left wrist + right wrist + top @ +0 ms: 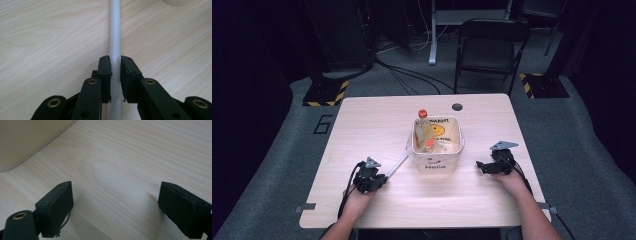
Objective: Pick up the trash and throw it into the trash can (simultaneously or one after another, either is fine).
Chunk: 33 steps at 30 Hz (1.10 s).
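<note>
**Left hand-held gripper clamps a white rod on the tabletop**

The left hand-held gripper is clenched on a thin white rod lying flat on the tabletop, its far end touching a white bin. The grasp step looks done; next comes lifting it, likely toward the bin. The right hand-held gripper rests released, jaws wide apart. An orange-capped bottle already stands inside, so the rod needs steering past it.
</note>
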### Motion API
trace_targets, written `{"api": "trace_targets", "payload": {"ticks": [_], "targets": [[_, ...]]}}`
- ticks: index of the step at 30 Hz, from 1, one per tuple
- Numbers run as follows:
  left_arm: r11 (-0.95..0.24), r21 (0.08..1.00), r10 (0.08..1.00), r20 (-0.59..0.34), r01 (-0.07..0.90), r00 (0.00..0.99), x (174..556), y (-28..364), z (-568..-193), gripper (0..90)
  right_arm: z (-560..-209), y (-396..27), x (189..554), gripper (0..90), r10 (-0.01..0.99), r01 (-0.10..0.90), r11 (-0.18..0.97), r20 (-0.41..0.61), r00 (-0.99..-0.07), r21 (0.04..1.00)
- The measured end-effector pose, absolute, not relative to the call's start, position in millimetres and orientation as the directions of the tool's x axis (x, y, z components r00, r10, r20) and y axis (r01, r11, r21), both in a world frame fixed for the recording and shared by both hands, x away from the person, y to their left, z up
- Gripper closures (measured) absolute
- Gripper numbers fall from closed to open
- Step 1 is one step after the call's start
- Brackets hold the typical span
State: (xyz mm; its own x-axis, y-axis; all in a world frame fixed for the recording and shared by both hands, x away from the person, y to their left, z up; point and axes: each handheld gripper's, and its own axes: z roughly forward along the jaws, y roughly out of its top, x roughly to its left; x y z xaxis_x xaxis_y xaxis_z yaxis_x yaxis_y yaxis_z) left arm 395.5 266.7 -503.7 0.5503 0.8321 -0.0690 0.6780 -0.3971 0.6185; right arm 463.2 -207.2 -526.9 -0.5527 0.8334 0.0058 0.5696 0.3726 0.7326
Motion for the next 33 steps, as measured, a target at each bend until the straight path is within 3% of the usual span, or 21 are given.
{"api": "trace_targets", "payload": {"ticks": [9, 33], "targets": [[-0.351, 0.632, 0.834, -0.125, 0.691, 0.538, 396.1, 277.9, -499.2, 78.6, -526.9, -207.2, 463.2, 12.0, 0.833, 0.57, 0.373, 0.006, -0.553, 0.733], [-0.38, 0.647, 0.826, -0.084, 0.661, 0.557, 395.4, 290.7, -472.0, 79.0, -526.9, -207.3, 463.2, 12.0, 0.833, 0.569, 0.373, 0.006, -0.553, 0.733]]}}
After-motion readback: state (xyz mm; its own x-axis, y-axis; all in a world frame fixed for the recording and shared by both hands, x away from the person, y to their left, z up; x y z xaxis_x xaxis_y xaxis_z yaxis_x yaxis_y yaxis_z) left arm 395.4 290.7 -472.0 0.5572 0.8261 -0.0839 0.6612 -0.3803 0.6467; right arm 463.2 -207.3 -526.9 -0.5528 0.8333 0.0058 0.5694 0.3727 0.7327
